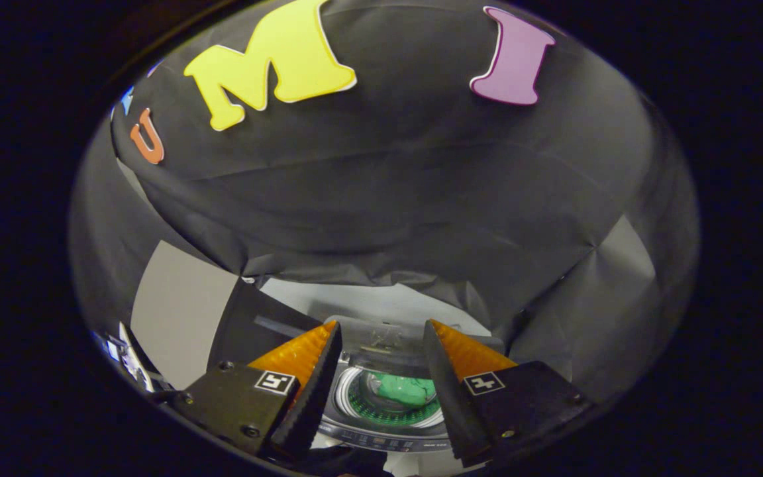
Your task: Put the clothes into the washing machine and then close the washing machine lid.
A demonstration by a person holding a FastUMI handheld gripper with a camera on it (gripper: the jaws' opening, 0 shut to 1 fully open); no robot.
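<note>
Black cloth drapes the far wall point(381, 199) of the booth and sags in folds, with pale panels showing at its lower left and right; nearer, the fingers point(308, 377) of the gripper point(381, 381) stand spread well apart and grip nothing, their pads facing each other across a wide gap; between them and just beyond lies the washing machine point(381, 424), seen from above with its round tub mouth exposed; its lid point(381, 334) is raised at the far side of the opening, just past the fingertips; inside the tub sits a green garment point(408, 389), bunched toward the right side of the drum and ringed by the green-lit drum wall; the machine's control strip curves along the near rim of the opening; a pale surface shows beyond the lid, under the hanging cloth.
</note>
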